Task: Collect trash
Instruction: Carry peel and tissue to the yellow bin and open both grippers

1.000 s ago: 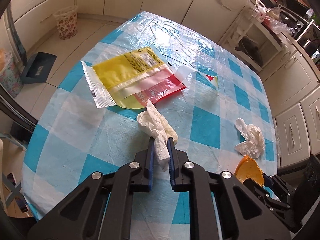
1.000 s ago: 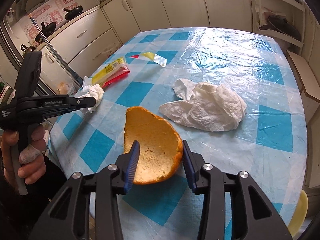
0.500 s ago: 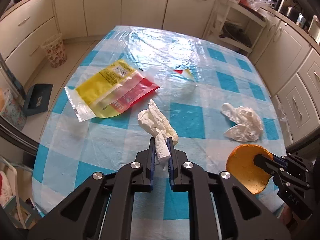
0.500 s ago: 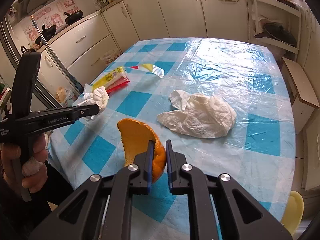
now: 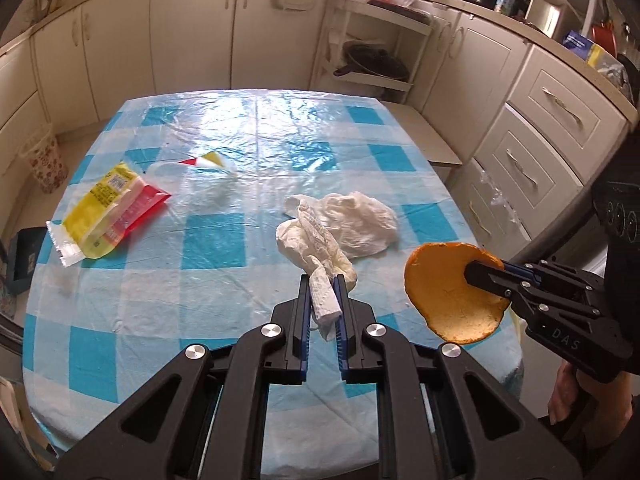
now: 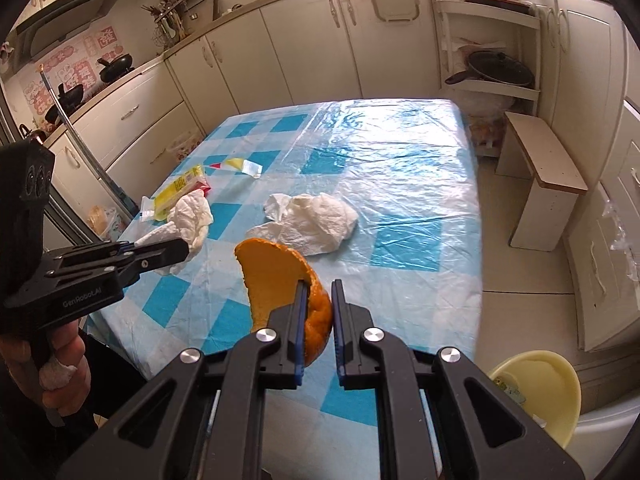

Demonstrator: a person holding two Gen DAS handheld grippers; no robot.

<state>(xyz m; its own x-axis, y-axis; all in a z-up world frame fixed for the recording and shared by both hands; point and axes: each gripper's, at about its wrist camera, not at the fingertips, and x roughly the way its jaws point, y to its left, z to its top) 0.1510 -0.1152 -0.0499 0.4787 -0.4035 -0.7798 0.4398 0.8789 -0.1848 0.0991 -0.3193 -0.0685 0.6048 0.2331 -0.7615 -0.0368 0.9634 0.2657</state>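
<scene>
From the left wrist, the left gripper [image 5: 323, 294] pinches a twisted tissue [image 5: 316, 248] by its narrow tail, the wad hanging forward of the jaws and clear of the table [image 5: 120, 304]. To its right the right gripper [image 5: 478, 276] clamps an orange peel [image 5: 444, 288] by the edge, the peel's broad face turned toward this camera, also off the cloth. Beyond the held tissue a second tissue [image 5: 360, 220] lies loose on the table, and a yellow-red wrapper [image 5: 108, 210] lies well to the left with a small torn scrap [image 5: 206, 160] farther back. A patterned bin [image 5: 44, 160] stands on the floor off the table's left side. From the right wrist, the right gripper [image 6: 319, 312], whose jaws have just been closing, grips the peel [image 6: 276, 276] between its pads, the peel standing on edge and leaning left. The left gripper [image 6: 176, 250] shows at the left with the tissue [image 6: 190, 220] trailing from its tip. A pale yellow basin [image 6: 536, 392] sits low off the table's near right corner, just beside the right gripper, with something small already in it. If the basin is the trash spot, the right hand is the nearer and the peel would go down and right; the left must cross over.
</scene>
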